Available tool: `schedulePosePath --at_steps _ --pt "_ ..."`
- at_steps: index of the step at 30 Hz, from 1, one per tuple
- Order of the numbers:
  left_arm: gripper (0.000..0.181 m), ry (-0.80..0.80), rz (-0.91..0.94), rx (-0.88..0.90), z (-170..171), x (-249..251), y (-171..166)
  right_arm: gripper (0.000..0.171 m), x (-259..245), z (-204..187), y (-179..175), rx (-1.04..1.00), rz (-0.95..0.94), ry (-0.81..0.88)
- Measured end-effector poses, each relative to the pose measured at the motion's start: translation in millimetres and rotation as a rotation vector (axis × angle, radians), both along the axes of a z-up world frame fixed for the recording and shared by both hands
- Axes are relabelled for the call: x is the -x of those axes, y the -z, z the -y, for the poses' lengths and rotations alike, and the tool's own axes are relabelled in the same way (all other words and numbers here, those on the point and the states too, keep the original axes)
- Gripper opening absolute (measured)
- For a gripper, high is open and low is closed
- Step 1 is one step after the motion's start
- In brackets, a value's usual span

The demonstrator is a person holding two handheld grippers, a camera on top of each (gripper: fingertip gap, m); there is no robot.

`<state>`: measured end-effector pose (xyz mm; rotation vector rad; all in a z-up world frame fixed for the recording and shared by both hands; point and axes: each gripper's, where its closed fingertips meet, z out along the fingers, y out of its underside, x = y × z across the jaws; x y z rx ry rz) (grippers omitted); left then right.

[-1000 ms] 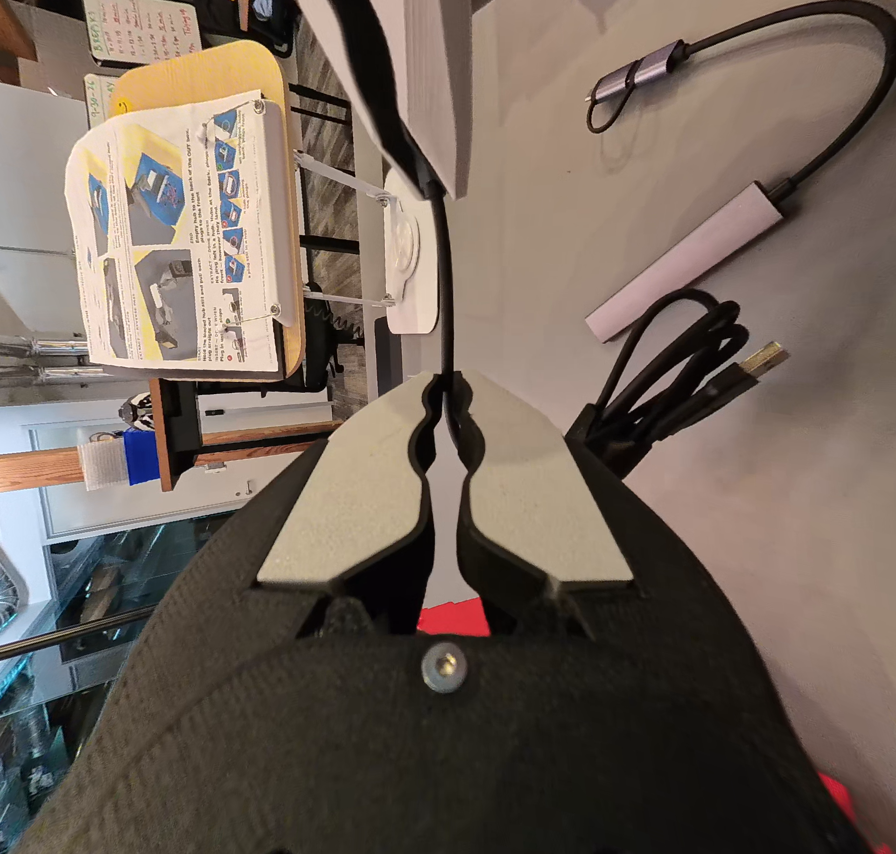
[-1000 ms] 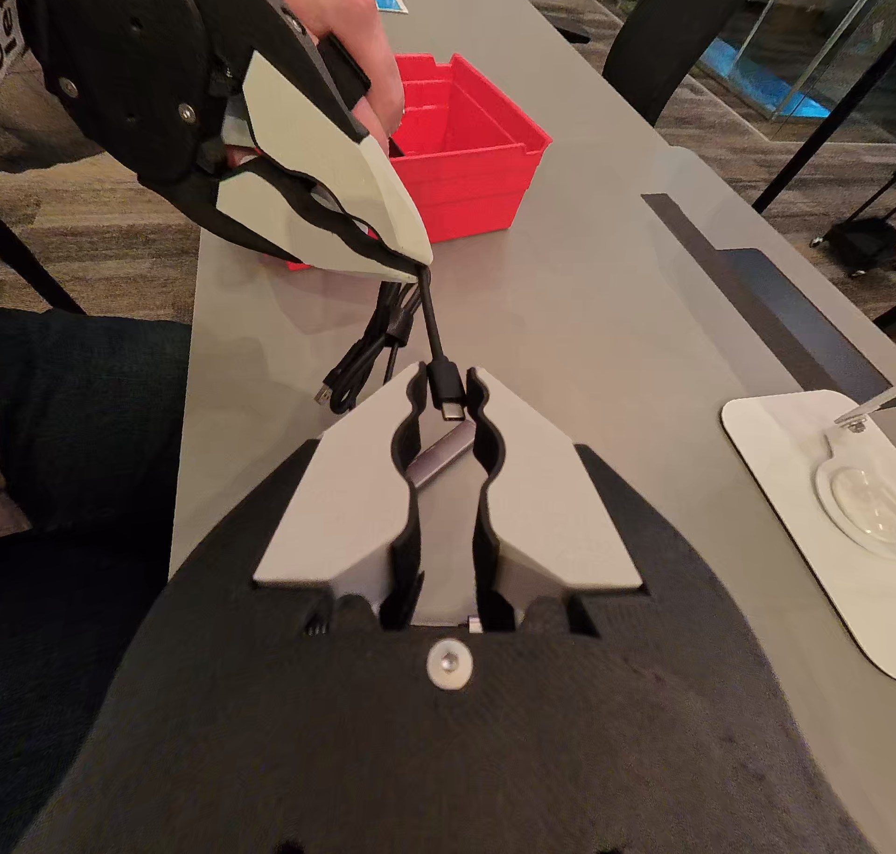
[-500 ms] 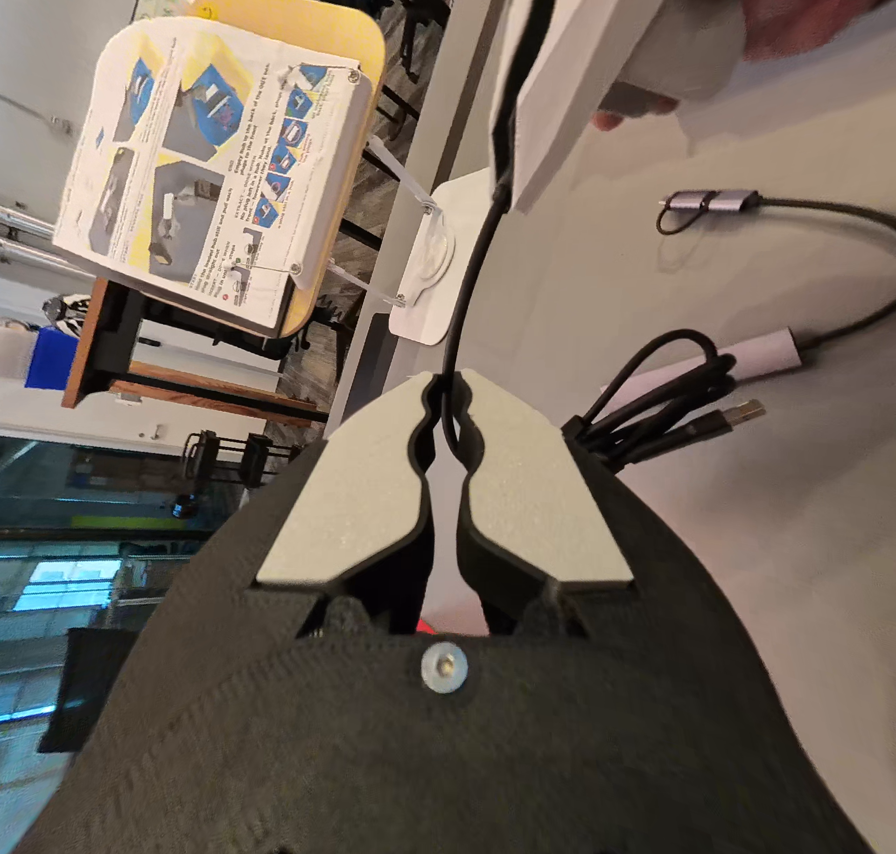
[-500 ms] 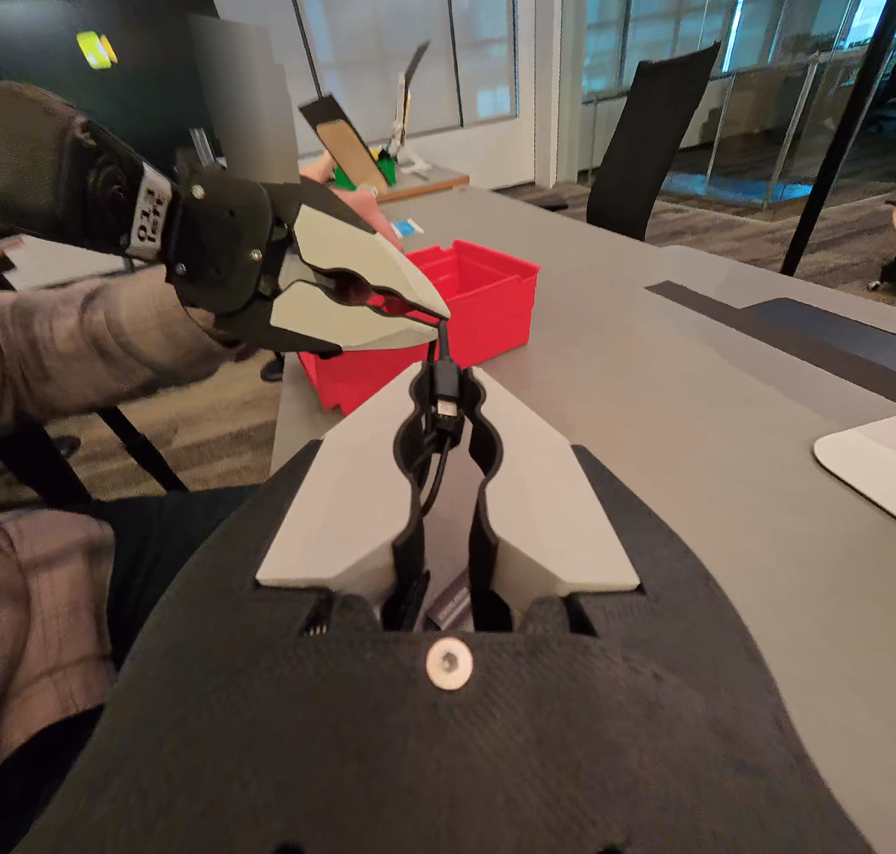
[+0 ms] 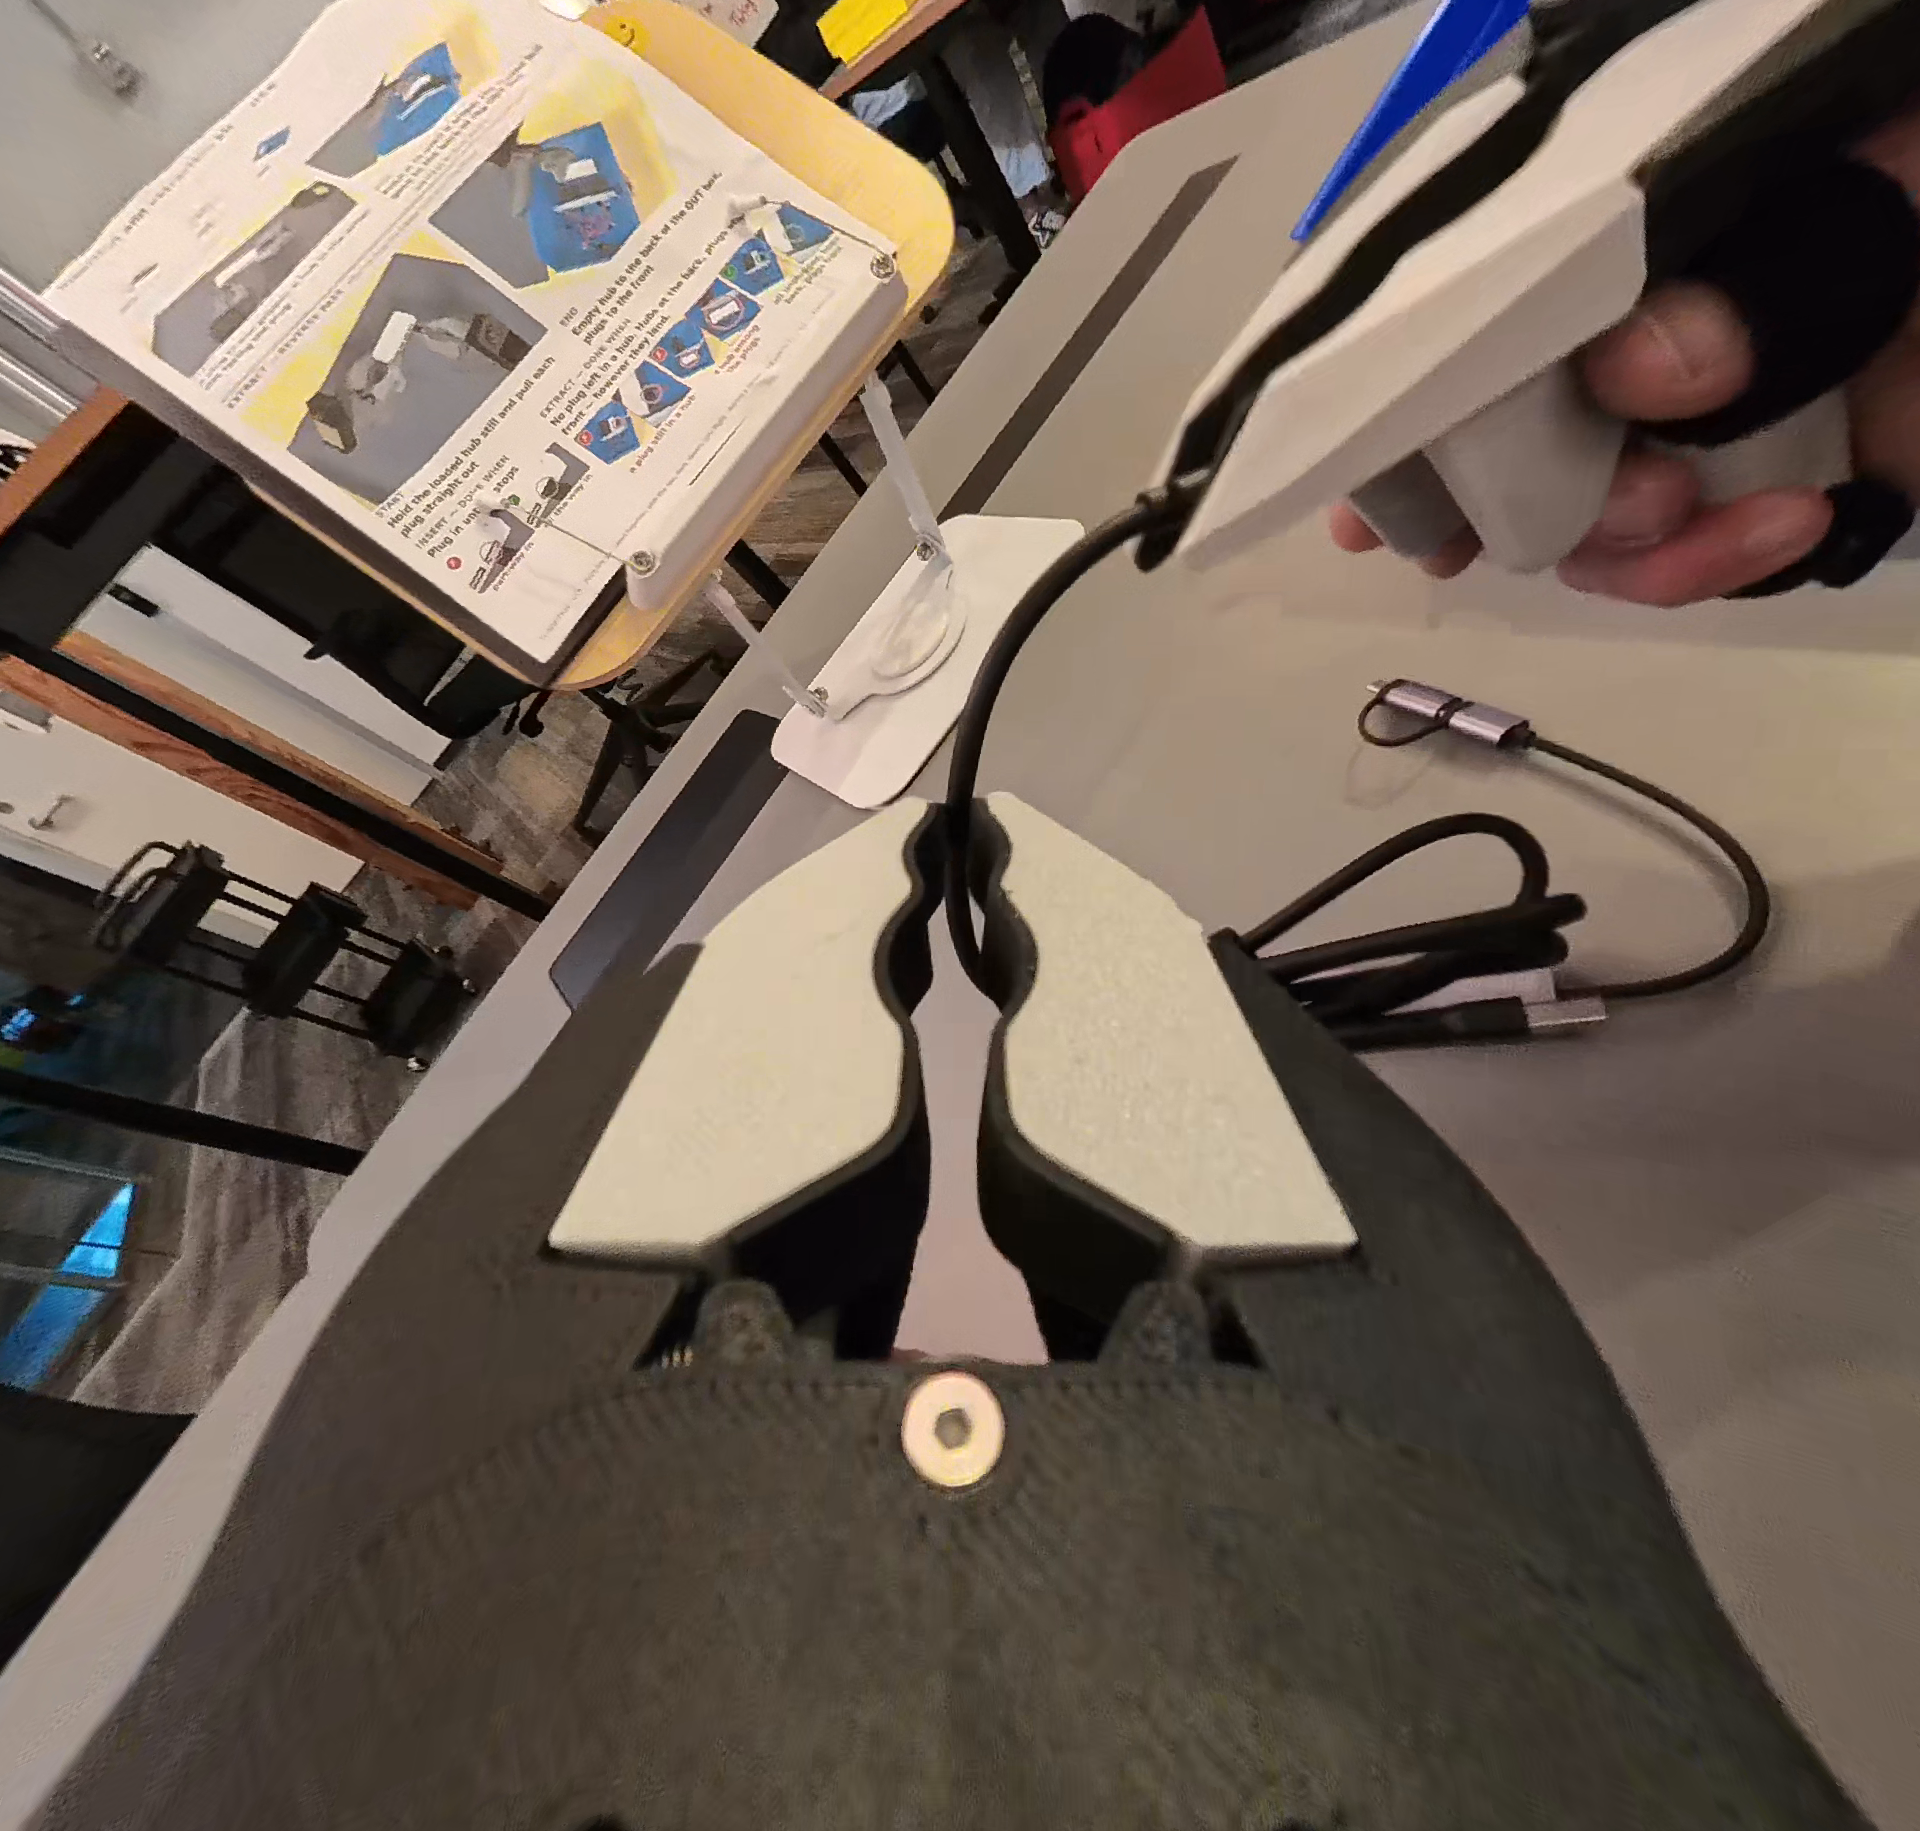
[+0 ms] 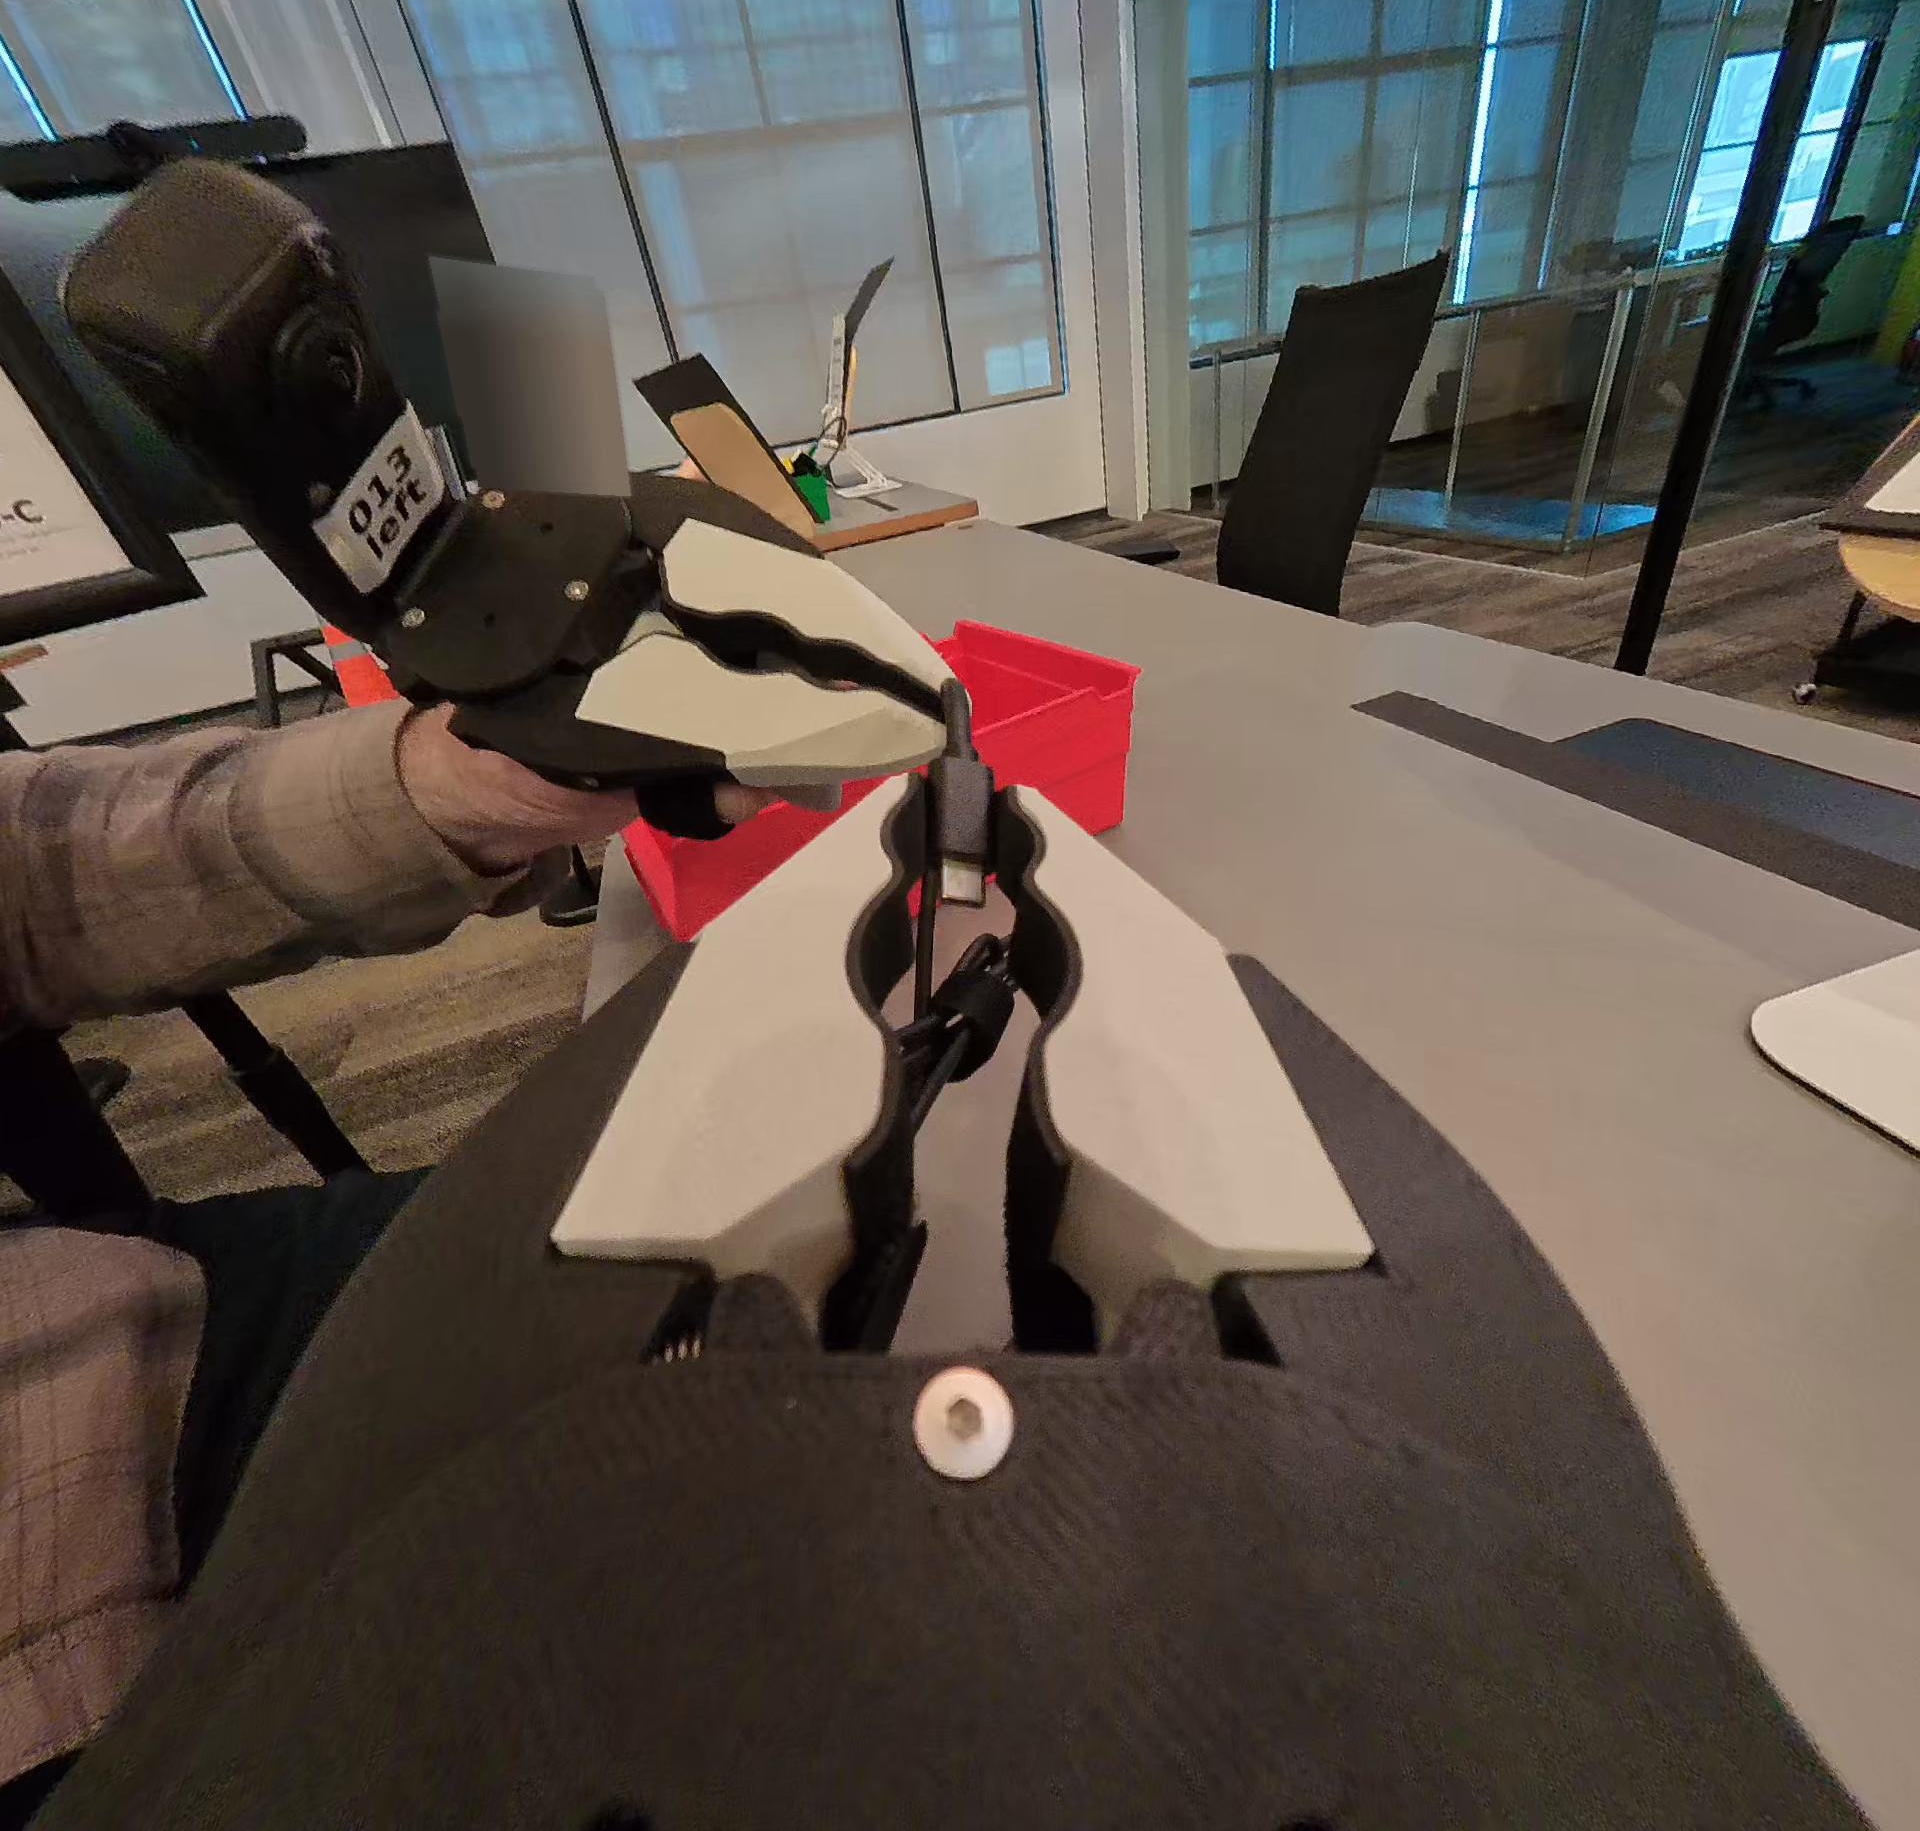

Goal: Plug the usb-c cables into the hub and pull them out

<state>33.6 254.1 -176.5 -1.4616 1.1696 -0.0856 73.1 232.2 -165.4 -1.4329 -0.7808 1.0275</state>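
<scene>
Grey table [image 5: 1558, 1262] — cables [image 5: 1455, 960], red bin [image 6: 1049, 732] (white stand base [image 5: 914, 680]).

The black rubber-coated USB-C cable [image 5: 975, 732] hangs lifted above the table, its grey plug [image 6: 961, 813] pointing down, while the coiled rest [image 5: 1455, 950] lies beside a grey adapter lead [image 5: 1455, 723].

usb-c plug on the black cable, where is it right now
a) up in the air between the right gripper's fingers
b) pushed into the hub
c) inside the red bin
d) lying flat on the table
a: the usb-c plug hangs off the table between the tips of the right gripper, while the left gripper pinches the black cable just above it, and the red bin stands farther back.
</scene>
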Motion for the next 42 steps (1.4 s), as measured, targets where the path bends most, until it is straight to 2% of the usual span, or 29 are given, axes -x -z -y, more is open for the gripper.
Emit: schedulePosePath --at_steps 6,10,16,23,33,37,42 --pt "0.004 0.012 0.027 0.009 2 -3 -5 0.009 10 1 10 -0.014 0.052 0.015" --pt "0.004 -0.001 -0.036 -0.003 2 -5 2 0.01 16 3 7 -0.026 0.068 0.011" --pt "0.005 0.046 0.029 0.039 8 -11 2 0.01 25 3 14 -0.02 0.109 0.01" --pt "0.004 0.041 -0.036 0.016 5 -6 4 0.01 20 0 21 -0.013 0.144 0.024" --pt "0.004 0.081 -0.201 0.106 3 3 44 0.009 6 -4 45 0.007 0.289 0.003" --pt "0.014 0.133 -0.227 0.132 10 1 52 0.009 5 -3 53 0.011 0.318 -0.019" --pt "0.022 0.203 -0.175 0.165 20 -6 45 0.009 2 -3 58 -0.025 0.363 -0.024"
